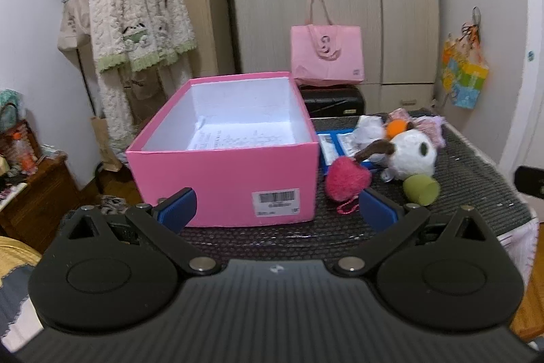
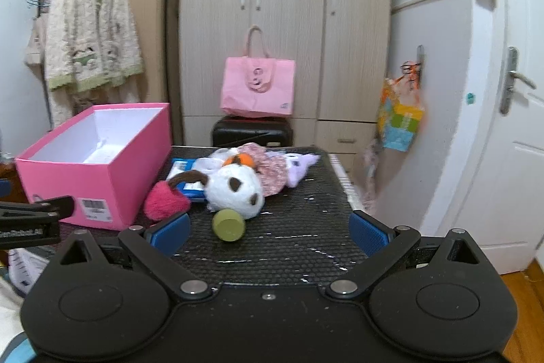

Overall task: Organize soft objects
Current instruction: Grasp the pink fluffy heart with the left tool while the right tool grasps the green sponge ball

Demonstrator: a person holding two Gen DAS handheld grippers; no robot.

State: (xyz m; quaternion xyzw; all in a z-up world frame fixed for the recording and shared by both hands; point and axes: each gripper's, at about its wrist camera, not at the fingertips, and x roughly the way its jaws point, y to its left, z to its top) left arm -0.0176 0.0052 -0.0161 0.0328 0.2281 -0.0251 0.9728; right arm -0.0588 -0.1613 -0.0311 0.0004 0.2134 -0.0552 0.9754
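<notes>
An open pink box [image 1: 221, 179] with white inside stands on the black mat; it also shows at the left in the right wrist view [image 2: 102, 179]. Beside it lie a fuzzy pink heart [image 1: 346, 181] [image 2: 166, 201], a white plush dog [image 1: 411, 155] [image 2: 234, 191], a green cup-shaped toy [image 1: 421, 189] [image 2: 228, 224] and a purple plush [image 2: 299, 167] with floral cloth. My left gripper [image 1: 277, 210] is open and empty in front of the box. My right gripper [image 2: 268, 233] is open and empty just before the green toy.
A blue packet [image 2: 183, 170] lies under the toys. Behind the table stand a black case [image 2: 251, 131] with a pink tote bag [image 2: 257, 87], a wardrobe [image 2: 285, 22], a coat rack with a fleece robe [image 1: 136, 12], and a white door [image 2: 510, 125].
</notes>
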